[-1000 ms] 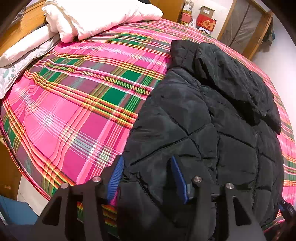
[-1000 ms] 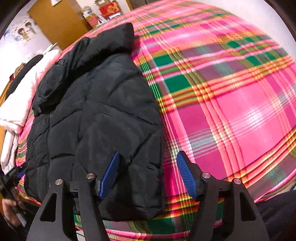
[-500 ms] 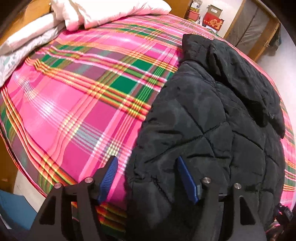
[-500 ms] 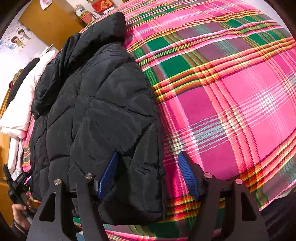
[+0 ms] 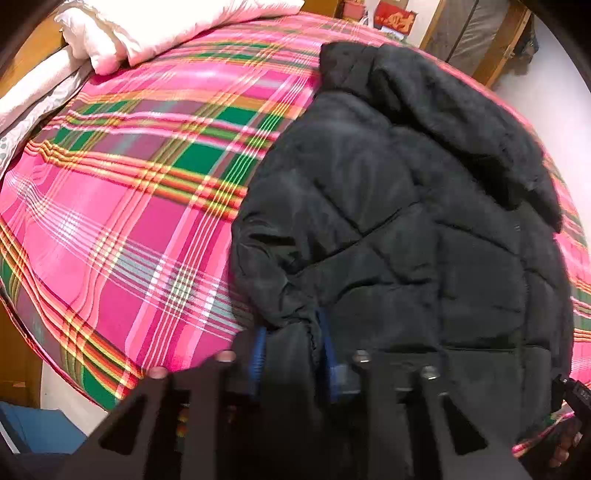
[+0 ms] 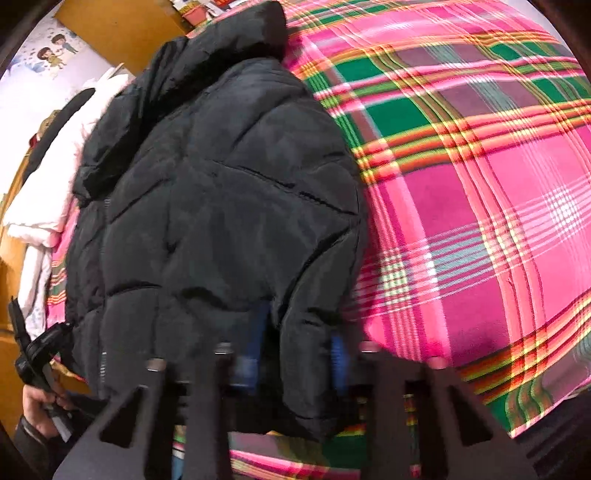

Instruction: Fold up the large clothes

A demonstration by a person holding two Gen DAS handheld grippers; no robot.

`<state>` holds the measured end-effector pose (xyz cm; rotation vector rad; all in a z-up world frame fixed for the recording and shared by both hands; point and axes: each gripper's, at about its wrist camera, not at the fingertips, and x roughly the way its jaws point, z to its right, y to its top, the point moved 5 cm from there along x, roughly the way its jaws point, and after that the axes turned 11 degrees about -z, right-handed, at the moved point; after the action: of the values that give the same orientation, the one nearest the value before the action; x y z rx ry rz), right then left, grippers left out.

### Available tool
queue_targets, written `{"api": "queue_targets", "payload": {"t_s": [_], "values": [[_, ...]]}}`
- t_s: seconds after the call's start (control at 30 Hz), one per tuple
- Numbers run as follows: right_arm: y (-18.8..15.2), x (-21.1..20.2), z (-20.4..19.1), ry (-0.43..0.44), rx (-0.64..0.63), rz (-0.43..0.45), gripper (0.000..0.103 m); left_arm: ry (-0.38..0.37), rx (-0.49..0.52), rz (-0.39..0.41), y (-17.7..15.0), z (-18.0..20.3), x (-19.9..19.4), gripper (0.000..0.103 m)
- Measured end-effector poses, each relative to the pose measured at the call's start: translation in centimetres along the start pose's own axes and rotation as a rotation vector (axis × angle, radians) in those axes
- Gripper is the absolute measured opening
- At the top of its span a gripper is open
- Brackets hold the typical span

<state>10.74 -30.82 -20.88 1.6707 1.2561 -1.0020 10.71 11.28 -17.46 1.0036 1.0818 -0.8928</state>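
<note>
Change: a second ago both pairs of blue-padded tongs stood wide over the hem of the black quilted puffer jacket [image 5: 399, 229]; now both have drawn in on it, and the fabric bunches up between the pads.
Left gripper [image 5: 293, 347]: jaws closing, with the jacket's near corner pinched between the blue pads [image 5: 258, 350].
Right gripper [image 6: 297, 349]: jaws closing too, a fold of the hem at the jacket's other near corner caught between its pads.
Jacket: spread flat on the pink, green and yellow plaid bedspread [image 5: 122, 206], collar at the far end, hem at the near edge of the bed.
Edges: the hem hangs slightly over the near edge of the bed in the right wrist view; the bedspread drops away there too.
Open room: wide bare plaid on the outer side of each gripper, beside the jacket.
Far end: white pillows [image 5: 166, 26] lie at the wooden headboard, well apart from the jacket's collar.
Other: a hand [image 6: 37, 406] grips the left tool's handle at the lower left of the right wrist view.
</note>
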Motion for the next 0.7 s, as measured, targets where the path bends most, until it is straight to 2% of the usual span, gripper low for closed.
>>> {"api": "queue_targets", "payload": {"t_s": [0.17, 0.3, 0.4, 0.57, 0.7], "values": [[-0.5, -5.0, -1.5, 0.115, -0.042, 0.083, 0.011, -0.145, 0.010, 0.108, -0.4, 0.3, -5.3, 0.015], [-1.8, -8.7, -2.4, 0.146, -0.101, 0.126, 0.010, -0.251, 0.036, 0.181, -1.0, 0.1, -9.8, 0.014], [-3.5, -10.8, -1.7, 0.192, -0.091, 0.139, 0.010, -0.337, 0.017, 0.208, -1.8, -0.7, -12.2, 0.014], [-6.4, -13.5, -1.1, 0.271, -0.066, 0.154, 0.010, -0.412, 0.003, 0.234, -3.9, -2.1, -15.3, 0.014], [-7.1, -15.6, -1.6, 0.291, -0.085, 0.176, 0.010, -0.452, -0.003, 0.259, -5.0, -3.1, -17.6, 0.014]]}}
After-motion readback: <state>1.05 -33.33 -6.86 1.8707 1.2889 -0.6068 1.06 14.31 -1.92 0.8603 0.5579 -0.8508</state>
